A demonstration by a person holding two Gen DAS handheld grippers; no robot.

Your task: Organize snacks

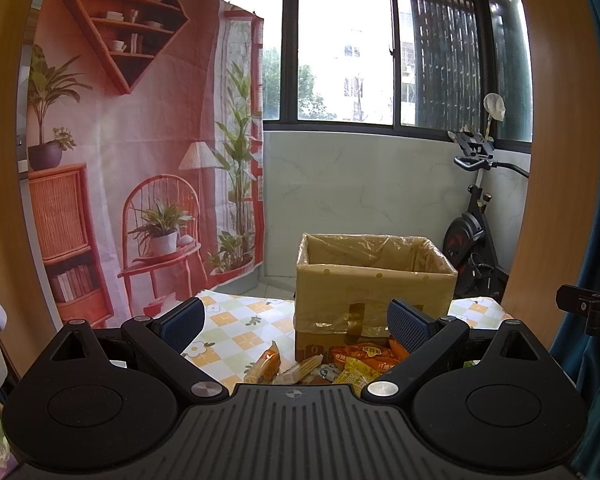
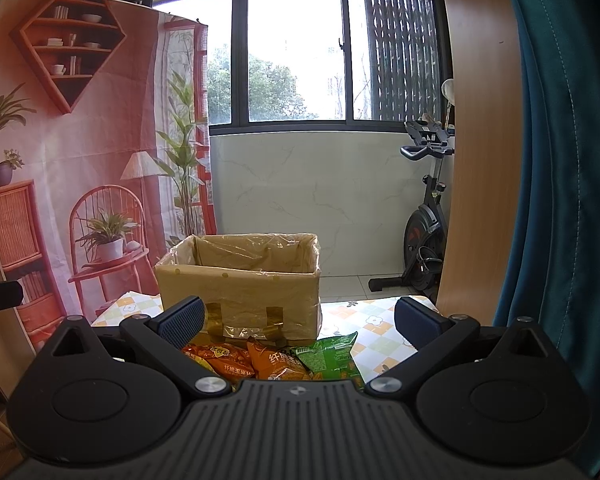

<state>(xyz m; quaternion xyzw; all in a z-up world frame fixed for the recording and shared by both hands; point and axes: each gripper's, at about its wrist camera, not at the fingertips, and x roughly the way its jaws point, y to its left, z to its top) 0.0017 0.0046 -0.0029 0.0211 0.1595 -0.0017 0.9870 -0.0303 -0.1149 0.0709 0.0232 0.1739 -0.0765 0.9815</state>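
Observation:
An open cardboard box (image 1: 374,292) lined with clear plastic stands on the table with the checked flower cloth (image 1: 236,320); the right wrist view shows the same box (image 2: 240,296). Snack packets lie in a heap in front of it: an orange packet (image 1: 364,354), a yellow one (image 1: 354,372) and small wrapped bars (image 1: 266,364). In the right wrist view I see orange packets (image 2: 236,356) and a green packet (image 2: 328,354). My left gripper (image 1: 296,322) hovers open above the heap. My right gripper (image 2: 298,320) is open too, with nothing between its fingers.
A printed backdrop (image 1: 140,152) of a room hangs at the left behind the table. An exercise bike (image 1: 476,232) stands at the right by the window wall. A wooden panel (image 2: 476,140) and a teal curtain (image 2: 560,160) close off the right side.

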